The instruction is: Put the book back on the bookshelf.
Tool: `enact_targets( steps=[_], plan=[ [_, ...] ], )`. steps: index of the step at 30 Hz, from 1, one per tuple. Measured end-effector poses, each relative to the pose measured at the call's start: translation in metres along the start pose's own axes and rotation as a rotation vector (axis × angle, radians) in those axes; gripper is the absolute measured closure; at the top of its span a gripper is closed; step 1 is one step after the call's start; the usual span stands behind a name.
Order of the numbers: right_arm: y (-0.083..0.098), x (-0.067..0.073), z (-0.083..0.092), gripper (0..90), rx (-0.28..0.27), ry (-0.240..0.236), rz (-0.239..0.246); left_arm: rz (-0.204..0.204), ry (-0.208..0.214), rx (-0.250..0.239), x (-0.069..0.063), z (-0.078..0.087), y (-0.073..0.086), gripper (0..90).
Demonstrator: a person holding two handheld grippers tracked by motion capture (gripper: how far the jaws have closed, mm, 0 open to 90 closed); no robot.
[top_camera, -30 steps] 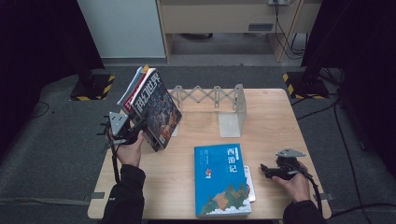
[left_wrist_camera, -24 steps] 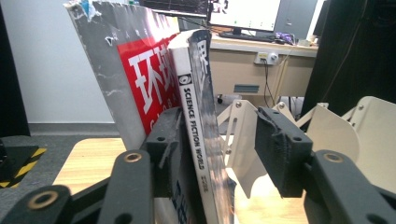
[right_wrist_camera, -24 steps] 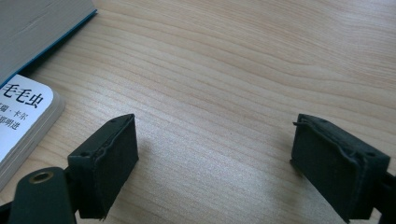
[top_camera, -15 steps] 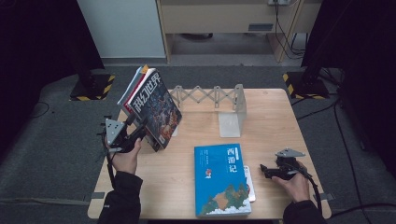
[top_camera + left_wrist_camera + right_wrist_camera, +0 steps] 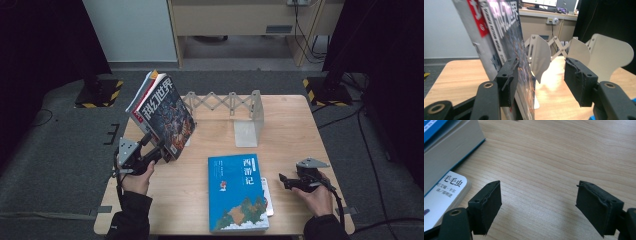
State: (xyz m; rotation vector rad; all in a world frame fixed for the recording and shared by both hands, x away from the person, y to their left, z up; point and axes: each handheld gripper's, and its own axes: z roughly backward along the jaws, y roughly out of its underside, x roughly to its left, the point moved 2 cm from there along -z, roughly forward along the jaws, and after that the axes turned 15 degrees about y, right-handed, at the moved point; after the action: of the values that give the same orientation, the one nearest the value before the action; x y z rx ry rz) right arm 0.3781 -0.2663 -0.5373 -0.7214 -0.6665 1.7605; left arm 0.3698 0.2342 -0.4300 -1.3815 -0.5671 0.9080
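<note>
Beside the folding metal book rack [image 5: 235, 107] that stands at the far middle of the wooden surface [image 5: 210, 145], a small stack of magazines [image 5: 162, 112] leans, tilted back away from the rack, its dark illustrated cover turned towards the rack. The left gripper [image 5: 154, 154] sits at the lower near corner of that stack. In the left gripper view [image 5: 541, 80] one jaw lies against the dark cover while the other stands well off, with bare surface and the rack's pale plates [image 5: 541, 57] showing in the gap; the jaws have just been opening, they stand fairly wide, and nothing is pressed between them. The left hand [image 5: 137, 175] grips the tool from the near side.

On the near side of the rack, a blue hardback book [image 5: 236, 192] lies flat with its cover up, resting partly on a thinner white booklet [image 5: 268, 197] that peeks out from under the edge farther from the magazines. Farther out on that same side of the rack, the right gripper [image 5: 284, 181] rests low over the surface, pointing at the blue book and just short of it, held by the right hand [image 5: 312, 192]. In the right gripper view [image 5: 539, 207] its jaws stand apart over bare wood with nothing between them; they have just been closing a little. The booklet's rounded corner [image 5: 447, 195] lies just beside one jaw.
</note>
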Motion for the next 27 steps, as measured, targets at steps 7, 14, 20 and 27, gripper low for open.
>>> enact_targets(
  steps=[7, 14, 20, 27],
  plan=[
    [-0.004, 0.003, 0.005, 21.3, -0.025, -0.012, -0.011, 0.002, 0.035, 0.05, -0.009, -0.004, 0.014, 40.9],
    [-0.012, 0.008, 0.013, 22.5, -0.07, -0.036, -0.03, 0.001, 0.081, 0.1, -0.02, -0.012, 0.028, 38.8],
    [-0.015, 0.016, 0.016, 23.1, -0.089, -0.069, -0.032, 0.014, 0.126, 0.143, -0.029, -0.021, 0.039, 37.7],
    [-0.018, 0.03, 0.019, 24.3, -0.109, -0.114, -0.023, 0.01, 0.182, 0.203, -0.038, -0.03, 0.051, 35.9]
  ],
)
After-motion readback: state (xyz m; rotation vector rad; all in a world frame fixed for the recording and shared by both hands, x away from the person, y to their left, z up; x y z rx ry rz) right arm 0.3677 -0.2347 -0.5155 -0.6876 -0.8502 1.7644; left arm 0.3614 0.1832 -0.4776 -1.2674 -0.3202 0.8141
